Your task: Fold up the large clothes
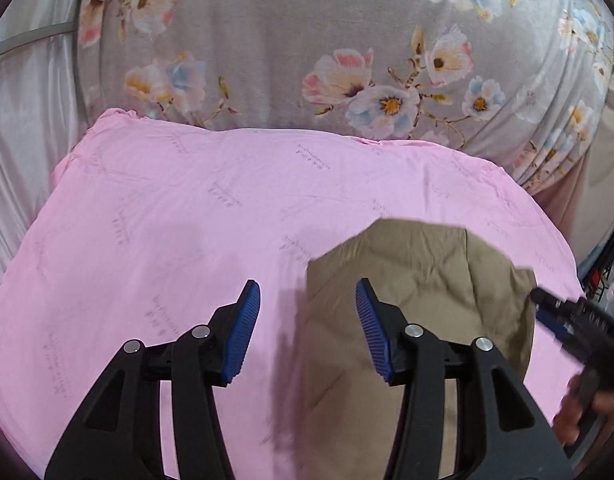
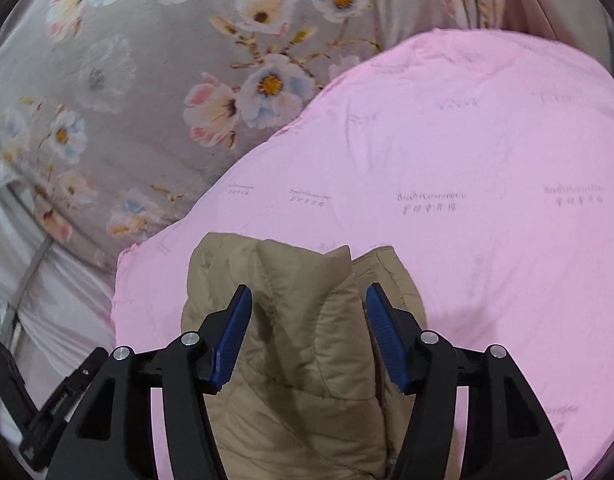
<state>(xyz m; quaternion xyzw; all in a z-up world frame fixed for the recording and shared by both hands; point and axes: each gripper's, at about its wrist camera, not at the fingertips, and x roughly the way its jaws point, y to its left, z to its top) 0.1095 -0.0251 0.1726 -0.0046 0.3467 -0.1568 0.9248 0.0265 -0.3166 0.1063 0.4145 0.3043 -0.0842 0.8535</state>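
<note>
A tan quilted padded garment (image 1: 423,280) lies folded on a pink sheet (image 1: 187,208). In the left wrist view my left gripper (image 1: 308,330) is open and empty, its right finger over the garment's left edge and its left finger over the sheet. My right gripper (image 1: 547,312) shows at the garment's right edge there. In the right wrist view the garment (image 2: 303,344) lies bunched under my right gripper (image 2: 309,338), which is open with the blue pads either side of a raised fold. The left gripper (image 2: 47,404) shows at the lower left.
A grey floral blanket (image 1: 307,40) covers the bed behind the pink sheet; it also shows in the right wrist view (image 2: 147,80). Pale satin fabric (image 1: 23,120) hangs at the left. Dark objects (image 1: 603,272) sit beyond the bed's right edge.
</note>
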